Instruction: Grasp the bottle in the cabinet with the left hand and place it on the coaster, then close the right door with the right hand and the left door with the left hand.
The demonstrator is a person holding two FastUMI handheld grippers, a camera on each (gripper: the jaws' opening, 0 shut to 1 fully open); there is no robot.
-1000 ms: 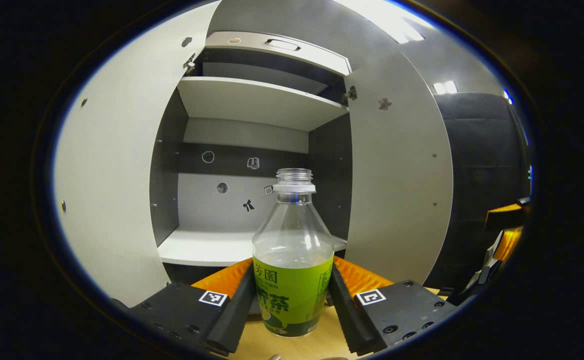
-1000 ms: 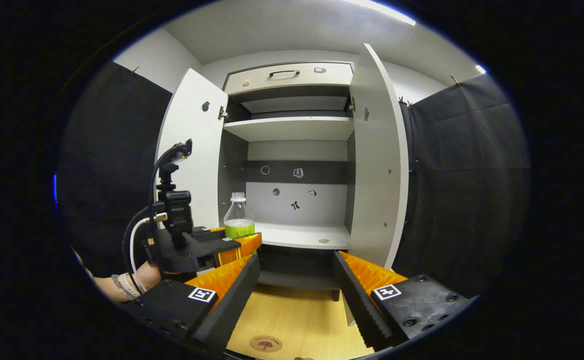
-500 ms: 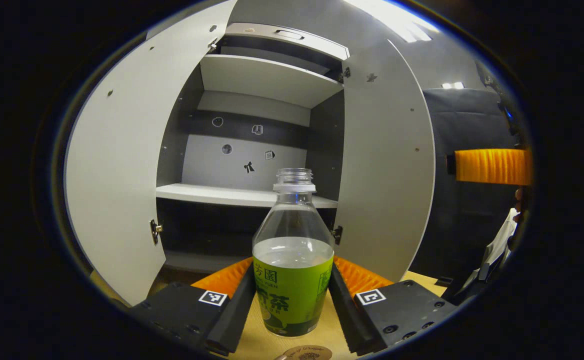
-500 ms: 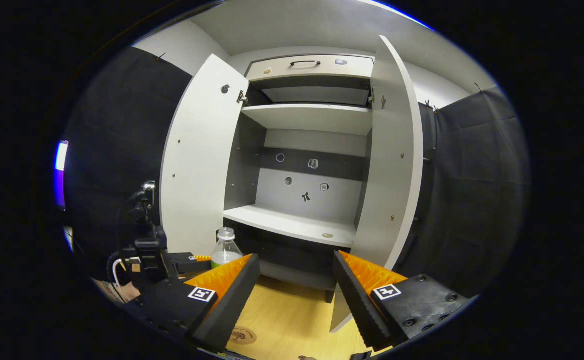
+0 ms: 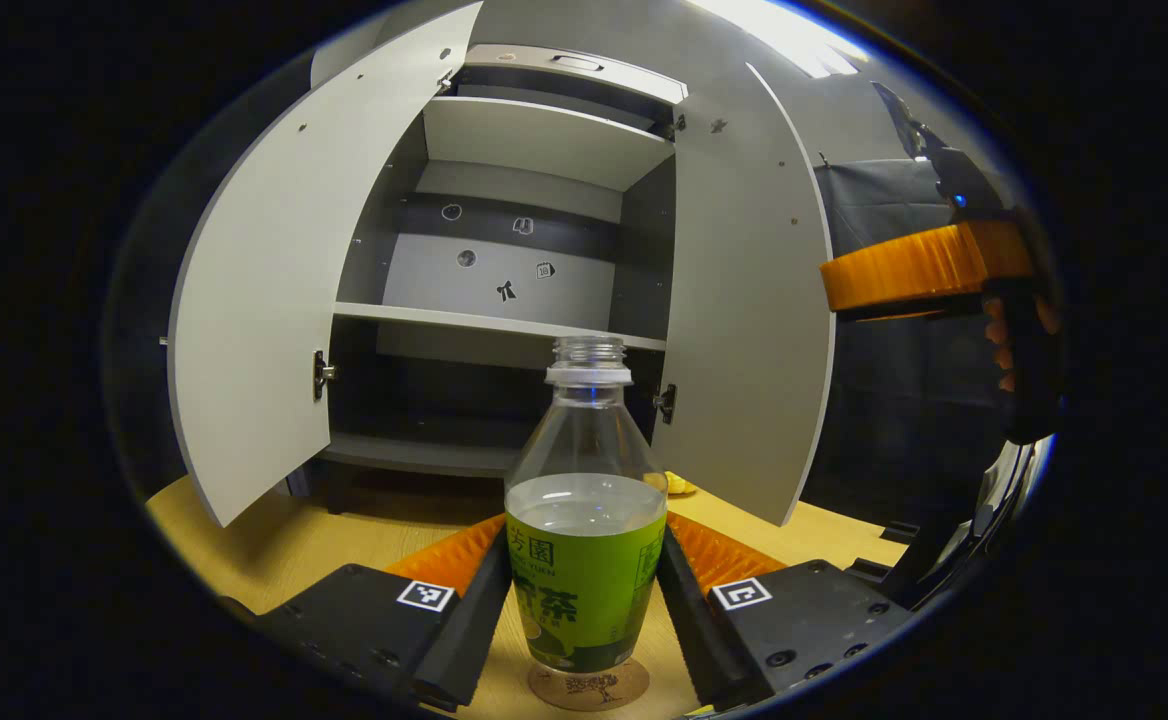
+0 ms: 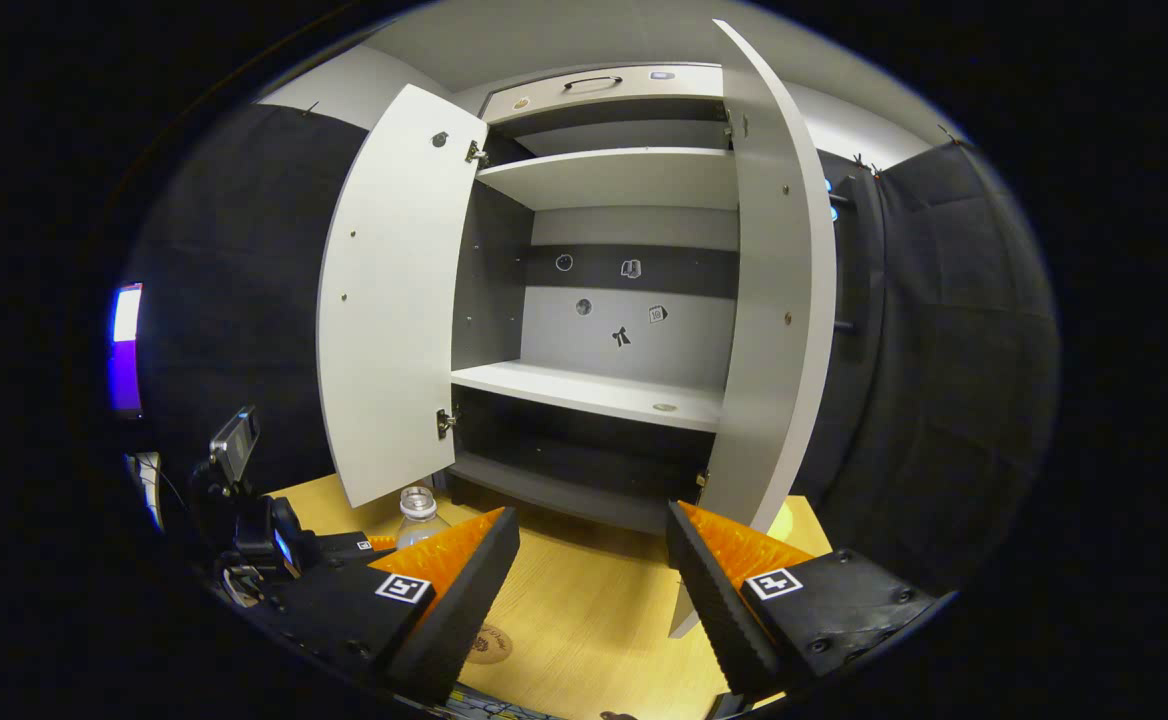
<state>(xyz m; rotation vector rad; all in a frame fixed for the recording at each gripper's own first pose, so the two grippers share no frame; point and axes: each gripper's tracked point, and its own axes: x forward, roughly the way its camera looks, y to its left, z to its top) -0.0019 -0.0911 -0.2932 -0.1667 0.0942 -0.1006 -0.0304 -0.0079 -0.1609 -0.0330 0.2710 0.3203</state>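
A clear bottle (image 5: pixel 584 560) with a green label and no cap stands upright between the fingers of my left gripper (image 5: pixel 584 575), which is shut on it. Its base is right over a round brown coaster (image 5: pixel 589 686) on the wooden table; I cannot tell whether they touch. The cabinet behind is open, with its left door (image 5: pixel 264 300) and right door (image 5: pixel 749 320) swung out. In the right gripper view my right gripper (image 6: pixel 589 565) is open and holds nothing, in front of the right door (image 6: pixel 779 280). The bottle's neck (image 6: pixel 416 503) and the coaster (image 6: pixel 490 643) show low on the left.
The wooden table (image 6: pixel 594 610) runs in front of the cabinet. A small round thing (image 6: pixel 664 407) lies on the cabinet's middle shelf (image 6: pixel 584 388). A drawer with a handle (image 6: pixel 594 85) tops the cabinet. A hand holds the right gripper (image 5: pixel 929 275) high to the bottle's right.
The left gripper has carried the bottle down from shelf height to the table, and the coaster has come into view under it. The right gripper has risen nearer the right door.
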